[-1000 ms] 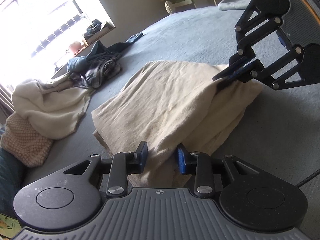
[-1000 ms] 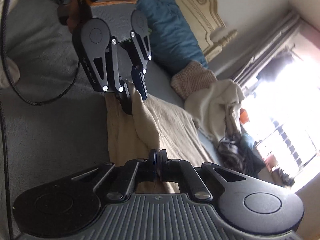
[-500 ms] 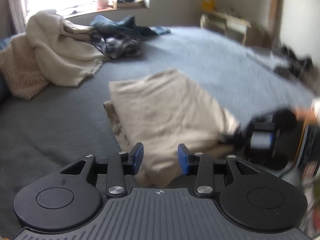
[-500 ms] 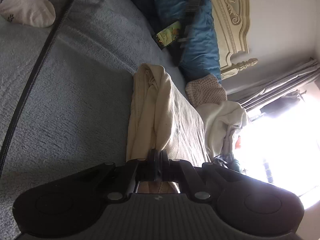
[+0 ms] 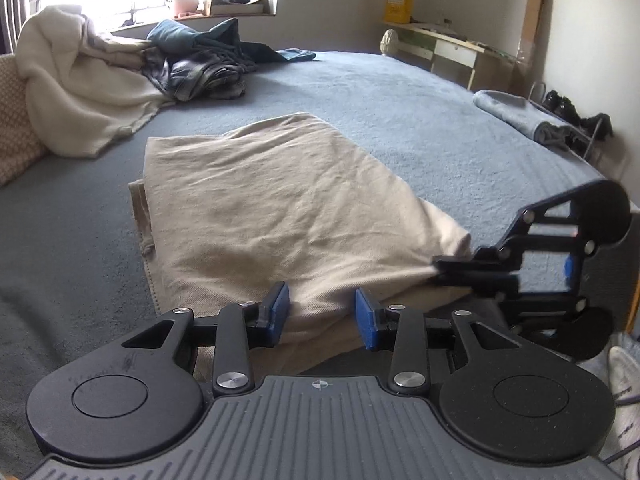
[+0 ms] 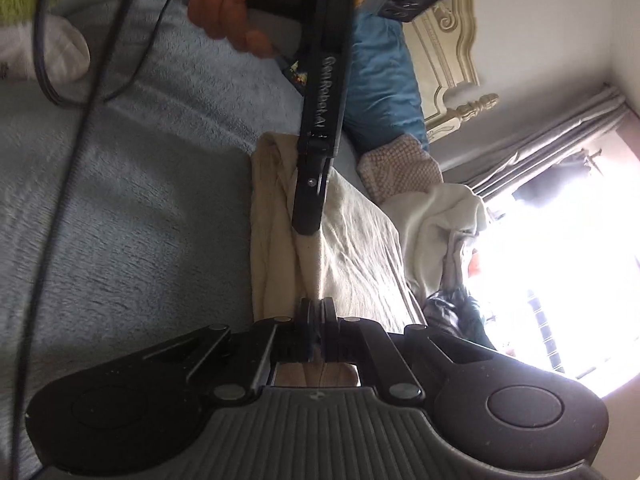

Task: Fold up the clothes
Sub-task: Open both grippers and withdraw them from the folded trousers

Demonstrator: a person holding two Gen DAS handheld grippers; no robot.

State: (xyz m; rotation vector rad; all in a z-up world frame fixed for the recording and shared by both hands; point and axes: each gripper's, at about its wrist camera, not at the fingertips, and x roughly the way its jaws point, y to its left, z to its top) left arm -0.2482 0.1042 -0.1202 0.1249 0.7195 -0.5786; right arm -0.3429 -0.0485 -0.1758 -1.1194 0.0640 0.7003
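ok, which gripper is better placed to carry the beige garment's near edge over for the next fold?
Right, probably. The right gripper is already shut on the beige garment at its corner. The left gripper is open, pads astride the near edge without pinching it, so it would first need to close.

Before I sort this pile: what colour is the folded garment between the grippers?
Plain beige garment, clearest in the left wrist view.
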